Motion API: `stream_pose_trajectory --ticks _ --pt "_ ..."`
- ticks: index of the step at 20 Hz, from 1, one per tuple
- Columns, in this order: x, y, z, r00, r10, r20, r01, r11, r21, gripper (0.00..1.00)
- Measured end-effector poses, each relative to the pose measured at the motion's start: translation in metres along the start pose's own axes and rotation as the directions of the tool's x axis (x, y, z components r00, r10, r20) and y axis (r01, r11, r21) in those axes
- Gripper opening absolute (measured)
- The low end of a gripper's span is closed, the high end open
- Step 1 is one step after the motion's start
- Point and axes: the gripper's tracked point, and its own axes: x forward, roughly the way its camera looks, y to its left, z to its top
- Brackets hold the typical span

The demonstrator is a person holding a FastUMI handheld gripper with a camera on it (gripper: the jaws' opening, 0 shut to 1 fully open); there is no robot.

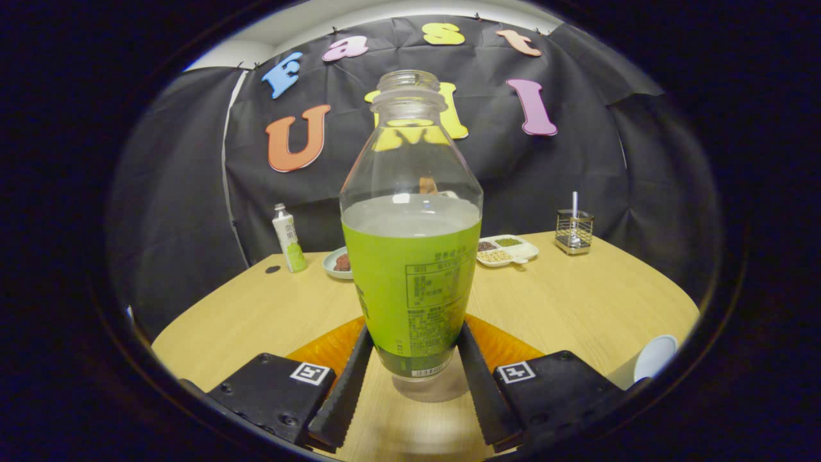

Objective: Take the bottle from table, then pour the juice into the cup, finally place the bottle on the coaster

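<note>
Juice bottle [411, 256] uncapped, upright, clamped low between gripper [410, 366] fingers above orange coaster [321, 350]; cup [654, 357] off right; carry level, tilt slowly.

Looks like a staged demo booth, not a real kitchen. Black cloth [577, 186] hangs wrinkled and clipped up as a backdrop behind a round light-wood surface [577, 301], with a strip of white wall [333, 19] above it. The props are household stuff: a small white-and-green carton [288, 239] at 10 o'clock from the bottle [412, 256], a plate of food [338, 263] behind it, a divided snack tray [507, 250] and a wire holder [574, 232] toward 2 o'clock.
</note>
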Motion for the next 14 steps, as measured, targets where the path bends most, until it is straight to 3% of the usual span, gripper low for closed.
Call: stream_pose_trajectory --ticks 4,14 --pt "0.016 -0.011 -0.011 0.998 -0.059 -0.034 0.058 0.998 -0.033 0.80" --pt "0.032 -0.013 -0.032 0.993 -0.064 -0.101 0.063 0.998 -0.020 0.80"
